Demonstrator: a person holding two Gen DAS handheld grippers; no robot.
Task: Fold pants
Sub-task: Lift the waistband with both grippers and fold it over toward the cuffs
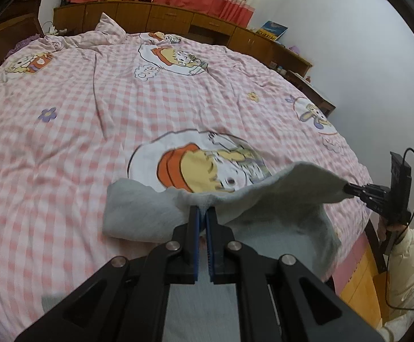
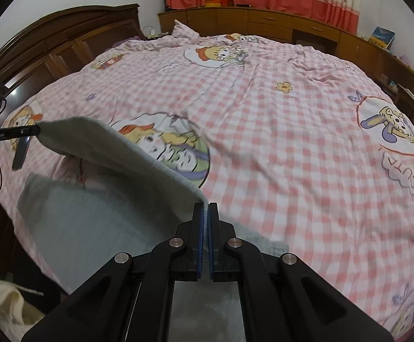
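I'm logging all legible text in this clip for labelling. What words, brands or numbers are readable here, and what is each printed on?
"CUTE": bubble lettering on the pink checked duvet cover, beside the rabbit cartoon, seen upside down.
"cute": the same lettering in a small cloud by the far cartoon figure.
Small white brand marking on the left gripper: too blurred to read.
Blue book on the cabinet: cover text too small to read.
Grey pants: no text visible.
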